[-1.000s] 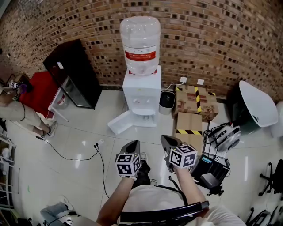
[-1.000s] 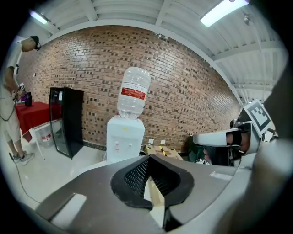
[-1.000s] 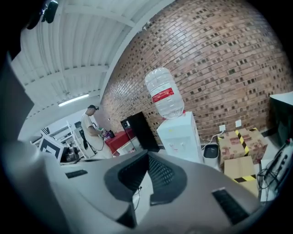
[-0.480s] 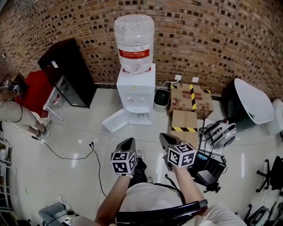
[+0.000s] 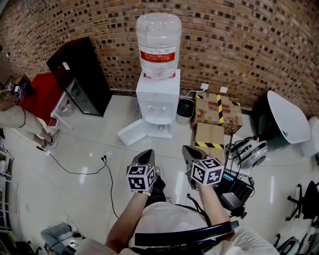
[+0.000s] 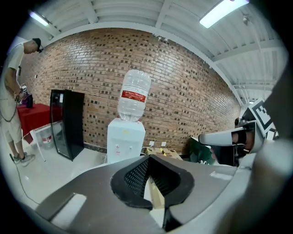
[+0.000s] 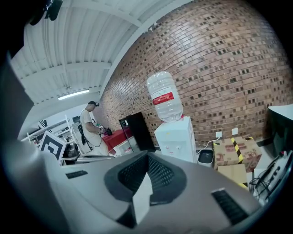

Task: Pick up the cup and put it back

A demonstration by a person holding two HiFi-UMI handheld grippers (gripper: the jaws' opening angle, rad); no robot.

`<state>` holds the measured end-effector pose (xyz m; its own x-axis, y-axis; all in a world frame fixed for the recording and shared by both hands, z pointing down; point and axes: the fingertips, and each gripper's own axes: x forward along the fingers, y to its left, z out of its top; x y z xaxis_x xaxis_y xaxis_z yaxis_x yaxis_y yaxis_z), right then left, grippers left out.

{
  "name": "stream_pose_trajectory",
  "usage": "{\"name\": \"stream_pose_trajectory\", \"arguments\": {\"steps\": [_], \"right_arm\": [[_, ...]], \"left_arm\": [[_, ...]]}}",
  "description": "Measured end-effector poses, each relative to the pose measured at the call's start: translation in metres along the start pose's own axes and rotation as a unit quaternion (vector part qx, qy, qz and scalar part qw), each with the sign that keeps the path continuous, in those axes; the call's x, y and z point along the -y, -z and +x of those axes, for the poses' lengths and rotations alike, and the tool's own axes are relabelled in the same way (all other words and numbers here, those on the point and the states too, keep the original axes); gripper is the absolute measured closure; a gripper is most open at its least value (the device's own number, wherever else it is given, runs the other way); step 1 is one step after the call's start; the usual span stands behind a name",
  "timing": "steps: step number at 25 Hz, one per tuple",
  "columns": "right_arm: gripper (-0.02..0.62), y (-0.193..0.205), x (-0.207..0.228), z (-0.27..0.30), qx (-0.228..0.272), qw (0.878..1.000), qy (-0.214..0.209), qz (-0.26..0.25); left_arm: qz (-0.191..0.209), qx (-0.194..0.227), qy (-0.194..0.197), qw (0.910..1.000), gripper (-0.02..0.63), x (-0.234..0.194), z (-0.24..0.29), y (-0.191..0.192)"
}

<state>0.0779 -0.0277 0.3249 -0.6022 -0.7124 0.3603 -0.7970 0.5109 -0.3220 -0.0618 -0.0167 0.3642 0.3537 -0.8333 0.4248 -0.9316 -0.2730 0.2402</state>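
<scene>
Shifted a little rightward in the head view since half a second ago, with the water dispenser (image 5: pixel 158 104) now nearer mid-frame and both grippers a shade higher. Held low before the body, side by side and apart: left gripper (image 5: pixel 147 153) and right gripper (image 5: pixel 187 150), each with its marker cube turned up toward the head camera. Closed tight on both sides, jaws meeting pad to pad, with nothing between them in either gripper view. No sign of the cup in any view.

Ahead, against a long brick wall (image 5: pixel 239 45): white dispenser topped by a clear bottle (image 5: pixel 158 45) with a red label, its lower door (image 5: pixel 133 133) swung open down to the floor. Just right of it, a small dark bin (image 5: pixel 185 110), then two cartons (image 5: pixel 219 112) banded in yellow-and-black tape. To the left, a tall black cabinet (image 5: pixel 79 74), and beyond it a counter (image 5: pixel 42 97) draped in red, with a person (image 5: pixel 17 119) in light clothes standing at it.

Underfoot, glossy pale tiled floor (image 5: pixel 89 149), crossed by a black cable (image 5: pixel 107 158) running to a plug on the tiles. At far right, a white moulded seat (image 5: pixel 289 117), with a tangle of dark equipment (image 5: pixel 237 187) nearer the right gripper. Overhead, in the left gripper view, a white ribbed ceiling with a lit strip light (image 6: pixel 224 10).
</scene>
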Motion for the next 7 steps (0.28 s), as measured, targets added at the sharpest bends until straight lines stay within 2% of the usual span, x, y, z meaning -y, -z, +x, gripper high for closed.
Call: {"name": "stream_pose_trajectory", "arguments": {"steps": [7], "right_arm": [[0.583,-0.0010,-0.0069,0.0021,0.001,1.000,-0.004,0.002]], "left_arm": [[0.006,0.002,-0.002,1.0000,0.597,-0.0016,-0.0045,-0.0026]]}}
